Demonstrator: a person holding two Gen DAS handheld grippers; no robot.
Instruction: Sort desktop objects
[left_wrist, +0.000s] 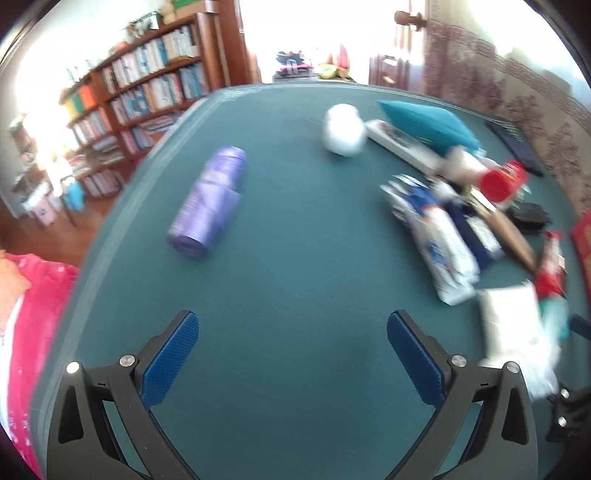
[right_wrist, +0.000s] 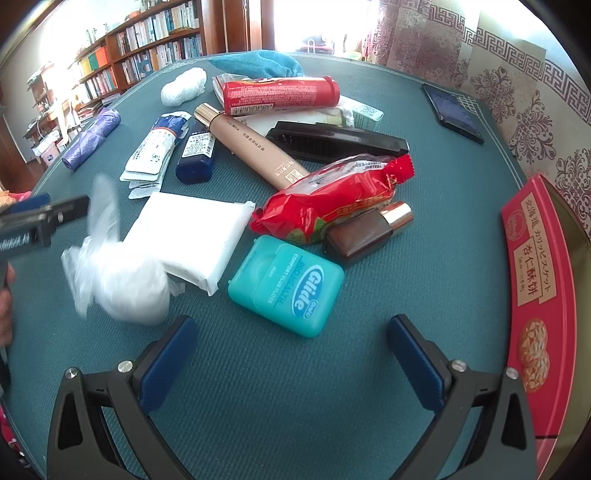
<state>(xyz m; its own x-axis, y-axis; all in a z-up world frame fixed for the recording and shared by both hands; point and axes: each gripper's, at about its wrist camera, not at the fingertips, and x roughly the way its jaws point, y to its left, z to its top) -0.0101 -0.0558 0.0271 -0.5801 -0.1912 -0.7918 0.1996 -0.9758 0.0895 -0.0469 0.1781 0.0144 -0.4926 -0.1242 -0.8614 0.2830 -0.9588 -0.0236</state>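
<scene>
My left gripper (left_wrist: 292, 350) is open and empty over bare green tabletop, with a purple bag roll (left_wrist: 209, 201) ahead to the left and a white wad (left_wrist: 342, 129) further back. My right gripper (right_wrist: 291, 354) is open and empty, just short of a teal floss box (right_wrist: 286, 286). Around it lie a white tissue pack (right_wrist: 192, 232), a crumpled clear bag (right_wrist: 122, 277), a red snack packet (right_wrist: 332, 199), a brown bottle (right_wrist: 365, 230), a beige tube (right_wrist: 251, 144), a red can (right_wrist: 280, 94) and a black comb (right_wrist: 336, 142).
A red biscuit box (right_wrist: 539, 280) lies at the right table edge, and a dark phone (right_wrist: 452, 112) at the far right. A teal cloth (right_wrist: 258, 62) sits at the back. The left gripper's body (right_wrist: 33, 221) reaches in from the left. A bookshelf (left_wrist: 140, 92) stands beyond the table.
</scene>
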